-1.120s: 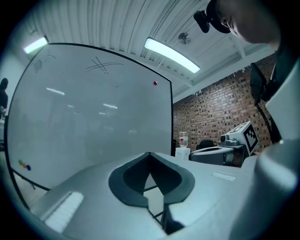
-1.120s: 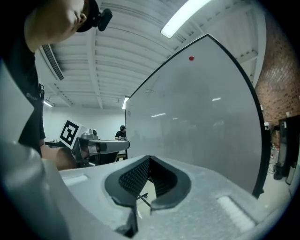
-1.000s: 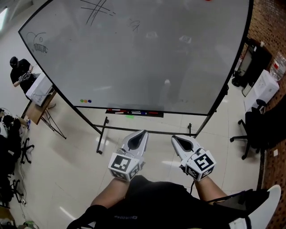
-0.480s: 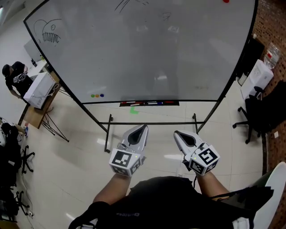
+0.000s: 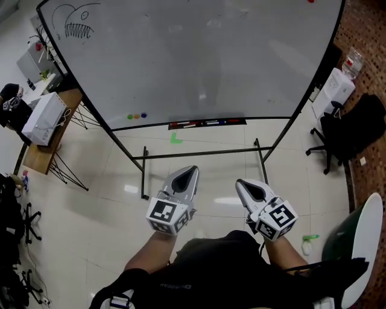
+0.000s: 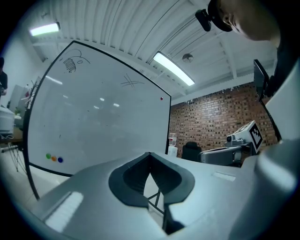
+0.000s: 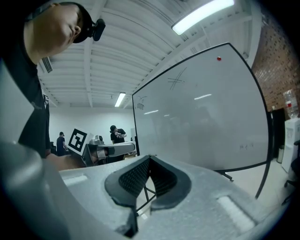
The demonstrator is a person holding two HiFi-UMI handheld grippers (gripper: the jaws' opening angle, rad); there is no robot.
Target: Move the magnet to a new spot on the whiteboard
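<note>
A large whiteboard (image 5: 199,54) on a wheeled stand fills the top of the head view. Three small magnets, green, orange and blue (image 5: 136,116), sit in a row near its lower left edge. A red magnet (image 5: 310,1) is at its upper right, also seen as a dot in the right gripper view (image 7: 219,58) and the left gripper view (image 6: 161,98). My left gripper (image 5: 192,169) and right gripper (image 5: 239,183) are held low in front of my body, well short of the board. Both are shut with nothing between the jaws.
A marker tray (image 5: 207,123) runs along the board's bottom edge, with the stand's black legs (image 5: 199,154) on the tiled floor below. A table with a white box (image 5: 43,119) stands at left; an office chair (image 5: 347,130) and water dispenser (image 5: 332,90) at right. People (image 7: 117,133) stand far behind.
The whiteboard has slid upward and a little farther off in the head view. Both grippers keep their place low in front of the body, still shut.
</note>
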